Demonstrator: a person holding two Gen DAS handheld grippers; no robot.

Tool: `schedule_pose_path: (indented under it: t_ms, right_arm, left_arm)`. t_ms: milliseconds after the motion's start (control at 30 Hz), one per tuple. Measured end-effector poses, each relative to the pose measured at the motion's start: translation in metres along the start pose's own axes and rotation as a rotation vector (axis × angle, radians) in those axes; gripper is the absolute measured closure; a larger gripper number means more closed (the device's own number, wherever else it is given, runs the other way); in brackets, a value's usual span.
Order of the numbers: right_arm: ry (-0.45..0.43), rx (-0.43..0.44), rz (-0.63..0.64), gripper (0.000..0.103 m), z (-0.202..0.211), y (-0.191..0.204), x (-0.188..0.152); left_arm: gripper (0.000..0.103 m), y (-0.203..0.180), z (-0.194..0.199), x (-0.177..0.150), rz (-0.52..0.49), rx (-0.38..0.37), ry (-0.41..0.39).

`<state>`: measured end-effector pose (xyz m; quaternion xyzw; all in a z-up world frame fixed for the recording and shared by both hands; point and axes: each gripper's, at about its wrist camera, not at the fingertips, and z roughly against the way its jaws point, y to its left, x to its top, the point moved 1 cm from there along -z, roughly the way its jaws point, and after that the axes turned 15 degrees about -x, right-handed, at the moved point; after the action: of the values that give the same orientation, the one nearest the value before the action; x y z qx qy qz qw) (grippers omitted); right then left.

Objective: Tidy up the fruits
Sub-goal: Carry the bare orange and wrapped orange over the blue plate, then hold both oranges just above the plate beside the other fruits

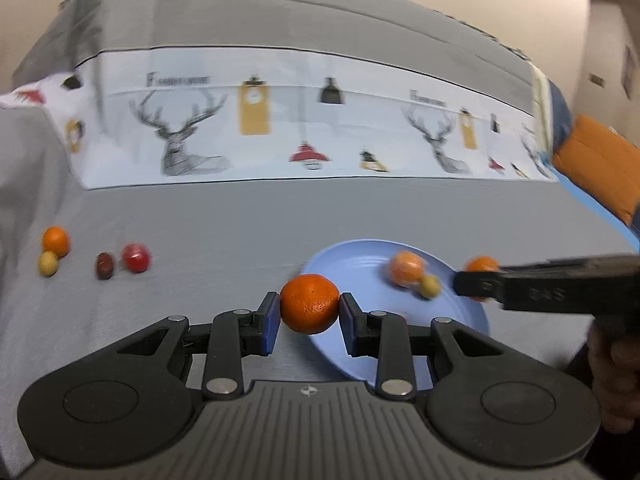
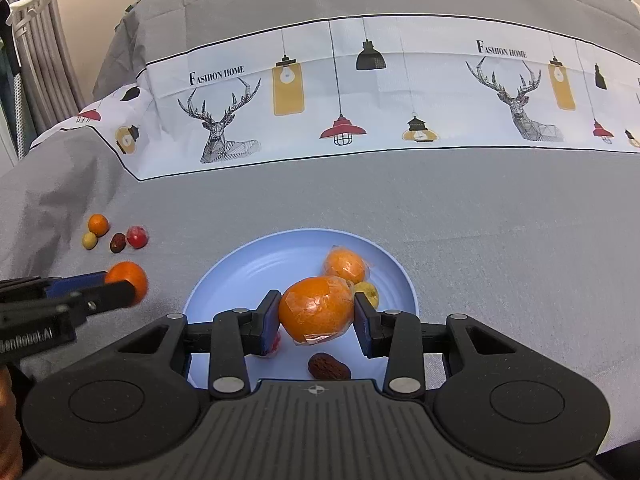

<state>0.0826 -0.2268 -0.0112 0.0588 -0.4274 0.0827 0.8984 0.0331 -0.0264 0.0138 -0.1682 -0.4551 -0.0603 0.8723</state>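
My left gripper is shut on a bare orange, held beside the left rim of the blue plate. My right gripper is shut on a plastic-wrapped orange above the plate. The plate holds another wrapped orange, a yellow-green fruit, a brown date and something red half hidden under the left finger. On the cloth at far left lie a small orange, a yellow fruit, a date and a red wrapped fruit.
A grey tablecloth with a white deer-and-lamp band covers the table. It drapes off at the left. Grey pipes stand at far left. An orange and blue object sits at the table's right edge.
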Motion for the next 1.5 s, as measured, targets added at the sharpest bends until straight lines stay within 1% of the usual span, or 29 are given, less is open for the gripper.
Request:
schedule_pose_path:
  t_ms: [133, 233, 367, 567, 833, 933, 1500]
  right_arm:
    - [0.008, -0.008, 0.003, 0.063, -0.004, 0.003, 0.0]
    - [0.013, -0.01, -0.001, 0.063, -0.005, 0.004, 0.0]
    - [0.018, -0.014, 0.007, 0.063, -0.006, 0.003, -0.002]
    - [0.031, -0.024, 0.003, 0.063, -0.009, 0.002, -0.003]
    - [0.03, -0.019, 0.021, 0.063, -0.009, 0.006, -0.004]
    - [0.03, -0.02, 0.018, 0.063, -0.009, 0.005, -0.004]
    - [0.031, -0.016, 0.029, 0.063, -0.009, 0.005, -0.003]
  left_arm:
    - [0.068, -0.011, -0.015, -0.005, -0.02, -0.011, 0.029]
    - [0.068, -0.015, -0.021, -0.006, -0.017, -0.021, 0.025]
    - [0.068, -0.018, -0.021, -0.01, -0.089, -0.057, 0.02]
    - [0.068, -0.006, -0.027, -0.009, -0.038, -0.059, 0.032]
    - [0.068, -0.021, -0.027, -0.015, -0.124, -0.081, 0.038]
    - [0.068, -0.024, -0.028, -0.017, -0.142, -0.083, 0.044]
    - [0.068, -0.023, -0.029, -0.016, -0.135, -0.079, 0.045]
